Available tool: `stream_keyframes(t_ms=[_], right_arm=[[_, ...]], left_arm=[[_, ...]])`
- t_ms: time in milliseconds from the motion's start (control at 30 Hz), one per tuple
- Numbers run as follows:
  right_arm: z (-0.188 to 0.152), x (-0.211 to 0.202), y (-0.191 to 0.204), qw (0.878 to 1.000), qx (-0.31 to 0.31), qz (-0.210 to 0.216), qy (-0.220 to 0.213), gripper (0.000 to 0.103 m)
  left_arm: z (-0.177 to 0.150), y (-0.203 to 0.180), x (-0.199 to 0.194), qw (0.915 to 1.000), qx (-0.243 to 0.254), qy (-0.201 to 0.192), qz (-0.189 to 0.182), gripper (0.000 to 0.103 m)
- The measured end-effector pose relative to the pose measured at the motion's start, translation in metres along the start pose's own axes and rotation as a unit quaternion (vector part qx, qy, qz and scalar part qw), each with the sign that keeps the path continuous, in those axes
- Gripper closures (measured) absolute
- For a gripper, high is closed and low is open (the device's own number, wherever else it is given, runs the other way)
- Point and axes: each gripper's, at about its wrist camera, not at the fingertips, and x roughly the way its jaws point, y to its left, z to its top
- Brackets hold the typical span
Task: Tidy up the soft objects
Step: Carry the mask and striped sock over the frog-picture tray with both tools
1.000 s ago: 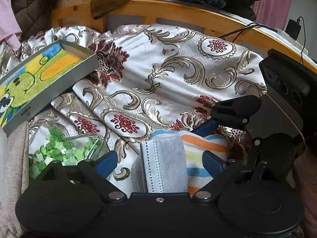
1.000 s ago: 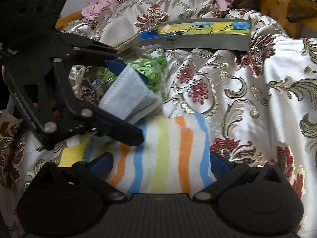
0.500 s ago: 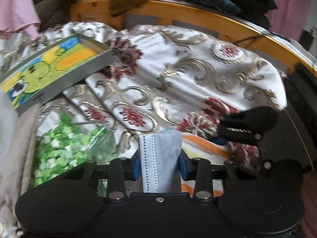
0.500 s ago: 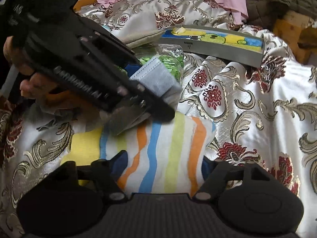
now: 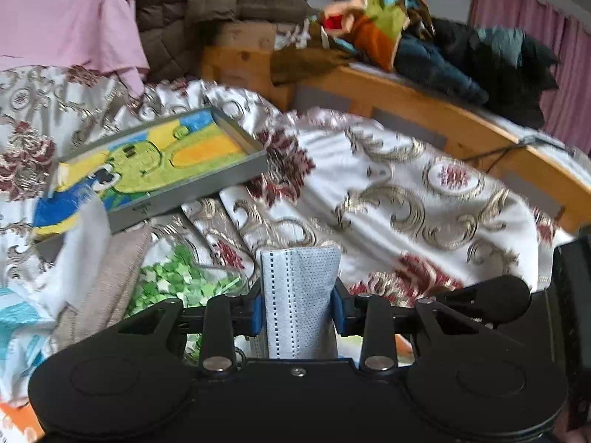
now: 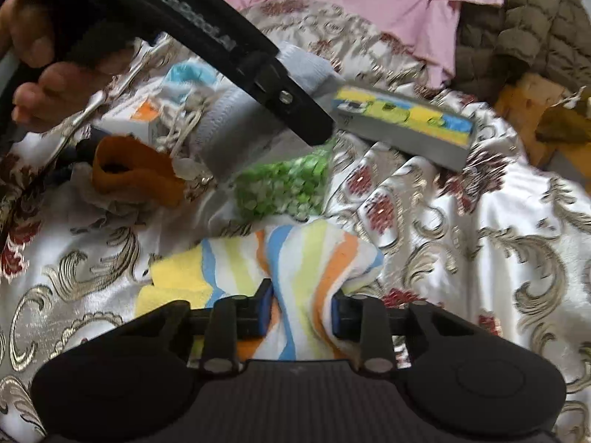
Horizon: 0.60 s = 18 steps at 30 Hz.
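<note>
Sorting barely begun: left claw [image 5: 298, 308] clamps a folded face mask [image 5: 299, 295], right claw [image 6: 300, 312] pinches the striped towel [image 6: 295, 258]; orange sock [image 6: 136, 173] and other clutter lie unsorted on the bed [image 6: 480, 258].

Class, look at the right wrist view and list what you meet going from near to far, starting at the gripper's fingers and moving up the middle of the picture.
Right gripper → striped cloth → bag of green bits → picture tray → pink cloth.
</note>
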Motion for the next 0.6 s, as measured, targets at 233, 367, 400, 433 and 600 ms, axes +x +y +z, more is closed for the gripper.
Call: stream_keyframes(t_ms=[233,367,400,433,600], right_arm=[[0.008,-0.032,-0.013,0.996,0.048,-0.046,-0.062,0.074],[0.021,-0.038,-0.029,0.989,0.084,-0.072,-0.098,0.074],[0.025,-0.039,-0.034,0.987,0.091,-0.080,-0.109,0.074],[0.030,-0.040,-0.040,0.984,0.100,-0.086,-0.119,0.074],[0.046,-0.033,-0.080,0.971,0.162,-0.093,-0.149,0.074]], left_arm=[[0.013,-0.011,-0.031,0.9979,-0.026,-0.047,0.035,0.066],[0.024,-0.016,-0.047,0.9949,-0.040,-0.071,0.059,0.066],[0.028,-0.017,-0.050,0.9942,-0.042,-0.076,0.063,0.066],[0.033,-0.017,-0.052,0.9935,-0.045,-0.081,0.067,0.066],[0.060,-0.011,-0.051,0.9896,-0.060,-0.099,0.085,0.066]])
